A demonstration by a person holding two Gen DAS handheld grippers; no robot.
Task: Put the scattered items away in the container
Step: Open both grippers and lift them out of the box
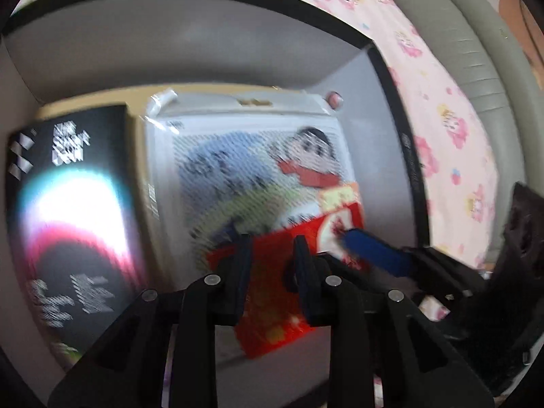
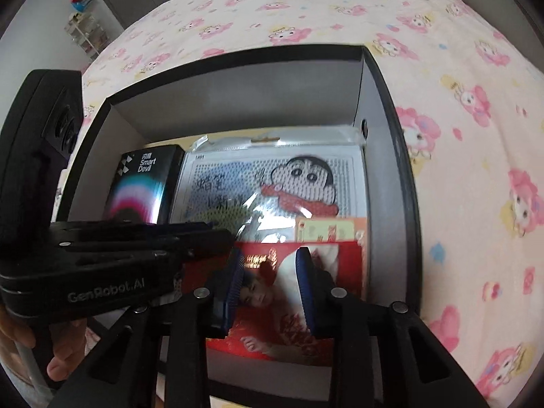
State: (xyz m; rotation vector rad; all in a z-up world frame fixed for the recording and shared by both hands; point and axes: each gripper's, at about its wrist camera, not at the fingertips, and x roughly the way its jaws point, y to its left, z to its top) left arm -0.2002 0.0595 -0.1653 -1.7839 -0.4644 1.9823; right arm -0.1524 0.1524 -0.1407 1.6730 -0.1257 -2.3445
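Fingers of the right gripper (image 2: 268, 289) stand spread with nothing between them, their blue ribbed pads hanging over a red packet (image 2: 295, 309) that lies flat on the floor of the container (image 2: 391, 170). The left gripper (image 1: 272, 265) likewise has its fingers apart and pinches nothing; its view is blurred, and the same red packet (image 1: 272, 306) shows just below and beyond its tips. In the right wrist view the left gripper's black body (image 2: 102, 265) crosses the lower left of the frame, held by a hand (image 2: 57, 357) at the bottom edge, and reaches into the container from its near left corner. The red packet rests against the container's near right corner, partly covering the lower edge of a cartoon bead board (image 2: 282, 187) in clear wrapping, which fills the right half of the container floor up to the far wall. Left of the board, touching it, sits a black box (image 2: 142, 187) printed "Smart Devil" with a glowing arc design, close to the container's left wall. The container is a dark-rimmed box with grey inner walls, and it rests on a bed (image 2: 459, 102) covered in a pink cartoon-print sheet.
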